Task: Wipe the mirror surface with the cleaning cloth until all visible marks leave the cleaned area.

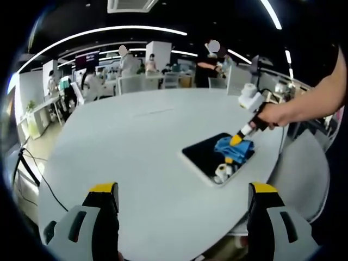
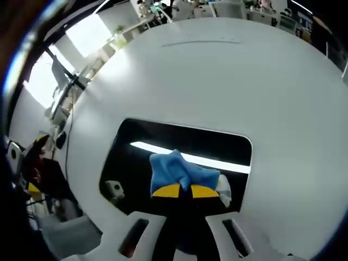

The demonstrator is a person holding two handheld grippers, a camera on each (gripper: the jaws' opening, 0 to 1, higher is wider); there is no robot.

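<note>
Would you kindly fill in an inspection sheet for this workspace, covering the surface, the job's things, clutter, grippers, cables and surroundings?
Surface: round white table, mostly bare.
Job's things: rectangular mirror lying flat on the table, reflecting ceiling light strips; blue cleaning cloth bunched on it.
Clutter: nothing seen on the table besides these.
Grippers: right gripper shut on the cleaning cloth, pressing it onto the mirror; left gripper open, above the table's near edge, holding nothing.
Cables: dark cables trailing on the floor left of the table.
Surroundings: open office with desks, people in the background, grey chair by the table.
</note>
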